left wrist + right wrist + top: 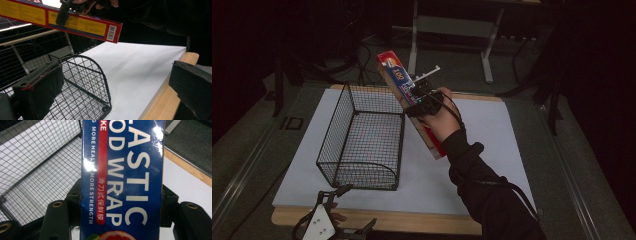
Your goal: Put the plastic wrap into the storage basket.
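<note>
Plastic wrap box [408,100] is clamped across its width between the right gripper [422,100] jaws, extending well past them at both ends, tilted, held above the white mat [482,150] just beside the wire basket [362,140]. Right forearm is raised, reaching forward. Left gripper [332,220] is parked at the near table edge [412,222], jaws apart, nothing between.

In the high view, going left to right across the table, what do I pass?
Left gripper at the near edge, jaws open → wire basket → plastic wrap box, raised and tilted → right gripper, shut on the box → bare white mat.
</note>
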`<state>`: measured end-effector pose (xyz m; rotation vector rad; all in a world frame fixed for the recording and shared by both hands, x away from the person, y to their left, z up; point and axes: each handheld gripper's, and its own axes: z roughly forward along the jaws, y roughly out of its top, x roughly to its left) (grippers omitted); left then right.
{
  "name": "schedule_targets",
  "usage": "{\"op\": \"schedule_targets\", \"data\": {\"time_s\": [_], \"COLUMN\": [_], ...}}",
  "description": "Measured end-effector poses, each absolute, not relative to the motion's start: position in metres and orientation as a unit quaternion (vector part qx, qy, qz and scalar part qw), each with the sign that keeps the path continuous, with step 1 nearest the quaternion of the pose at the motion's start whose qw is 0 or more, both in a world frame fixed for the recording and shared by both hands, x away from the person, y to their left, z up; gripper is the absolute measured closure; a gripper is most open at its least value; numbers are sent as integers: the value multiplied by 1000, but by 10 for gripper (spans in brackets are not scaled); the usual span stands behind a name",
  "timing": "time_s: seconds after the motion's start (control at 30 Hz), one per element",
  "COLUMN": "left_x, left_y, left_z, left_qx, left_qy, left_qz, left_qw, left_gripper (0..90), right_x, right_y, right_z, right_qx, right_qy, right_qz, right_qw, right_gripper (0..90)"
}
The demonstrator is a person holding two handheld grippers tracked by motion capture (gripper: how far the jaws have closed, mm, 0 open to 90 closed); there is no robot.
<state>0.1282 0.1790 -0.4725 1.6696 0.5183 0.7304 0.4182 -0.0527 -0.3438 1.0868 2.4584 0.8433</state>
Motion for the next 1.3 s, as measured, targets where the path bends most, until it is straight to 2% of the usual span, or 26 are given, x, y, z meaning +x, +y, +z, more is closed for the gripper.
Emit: {"op": "schedule_targets", "data": {"time_s": [0.7,0.97,1.3], "left_x": [126,125,124], "left_y": [179,180,181], "left_z": [-472,-472,-471], "left_qx": [714,713,713], "left_qy": [218,217,215], "left_qz": [317,316,316], "left_qw": [585,587,587], "left_gripper": [1,1,1], "right_x": [407,403,405], "right_y": [29,64,87], "right_z": [-327,-340,-366], "right_qx": [374,374,392], "right_qy": [847,846,838], "right_qz": [337,337,347], "right_qw": [169,176,153], "right_gripper": [397,397,396]}}
